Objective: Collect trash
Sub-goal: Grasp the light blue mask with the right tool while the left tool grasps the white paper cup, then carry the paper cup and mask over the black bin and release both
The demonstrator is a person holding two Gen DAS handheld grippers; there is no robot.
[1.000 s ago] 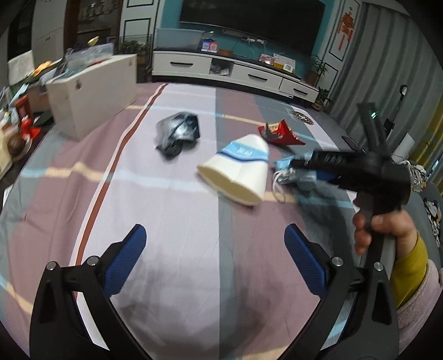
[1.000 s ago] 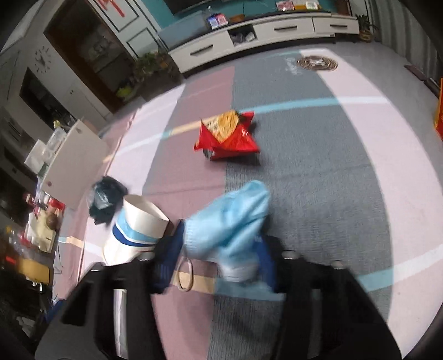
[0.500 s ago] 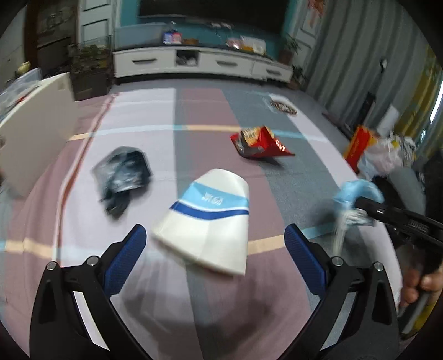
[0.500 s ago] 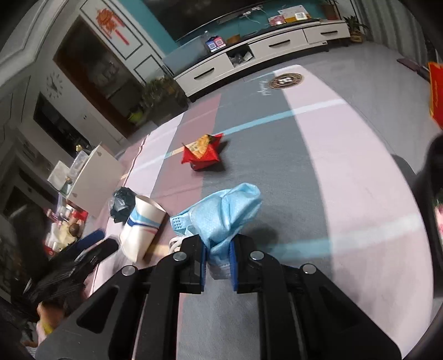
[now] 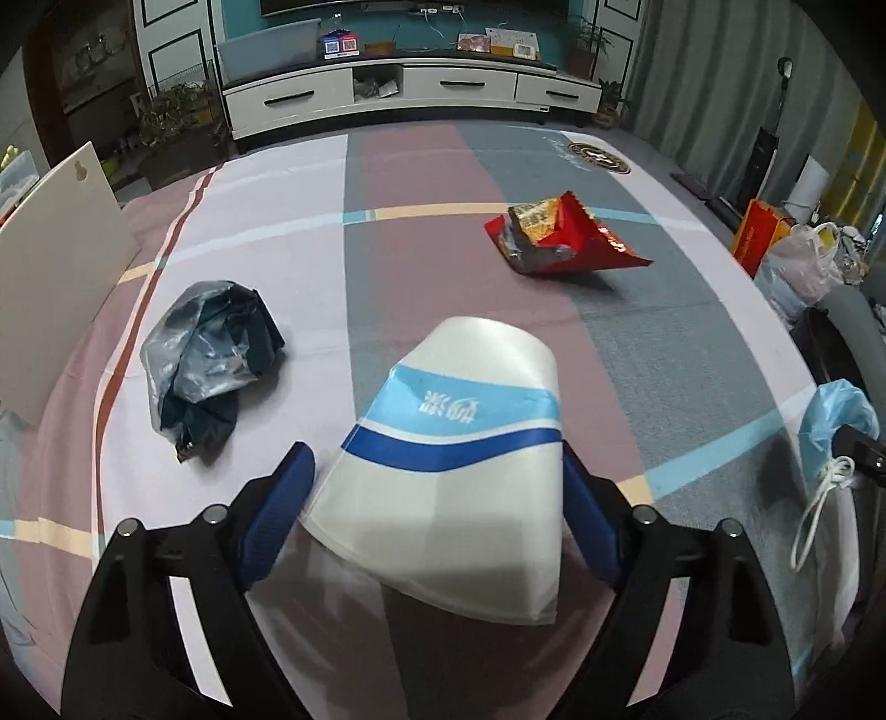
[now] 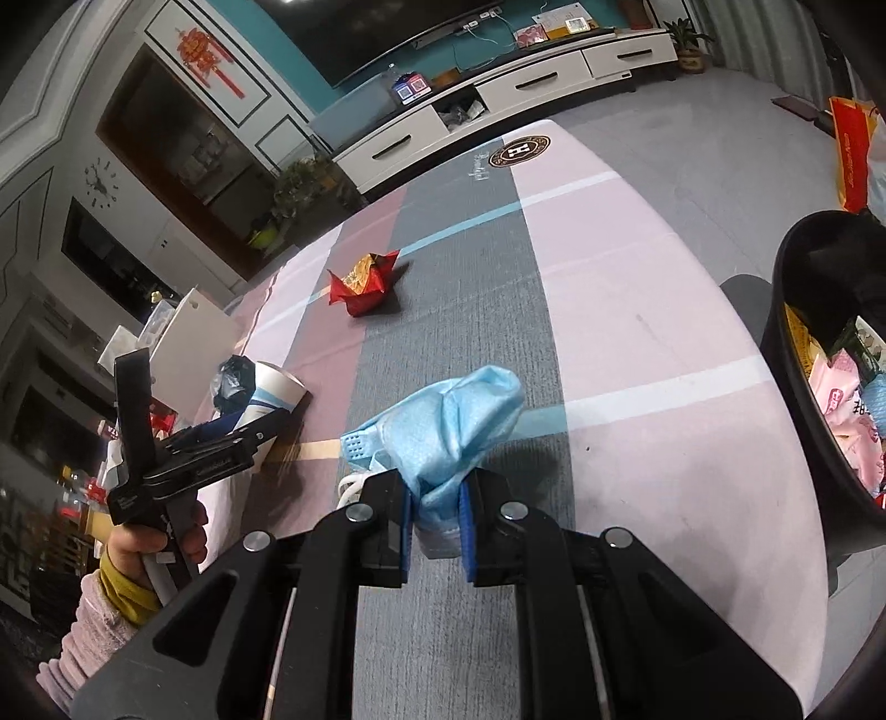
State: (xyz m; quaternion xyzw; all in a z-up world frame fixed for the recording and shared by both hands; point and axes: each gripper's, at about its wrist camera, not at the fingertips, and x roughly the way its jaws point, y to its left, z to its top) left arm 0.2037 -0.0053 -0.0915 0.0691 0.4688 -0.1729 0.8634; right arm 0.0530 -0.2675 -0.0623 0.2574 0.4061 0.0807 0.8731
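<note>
Right wrist view: the right claw (image 6: 434,526) is clenching a blue mask (image 6: 448,429) above the bench (image 6: 637,332), near a black bin (image 6: 797,354). The left claw (image 5: 437,520) is spread around a cup (image 5: 459,476) lying sideways, one pad touching it; a wrapper (image 5: 559,235) and bag (image 5: 207,354) are lying beyond.

White TV cabinet (image 5: 410,91), potted plant (image 5: 177,111), wall clock (image 6: 102,185).

paper cup (image 5: 459,476) between left tool (image 5: 437,515) pads

Teal wall (image 5: 238,16), white TV cabinet (image 5: 410,91), grey curtains (image 5: 698,72).
</note>
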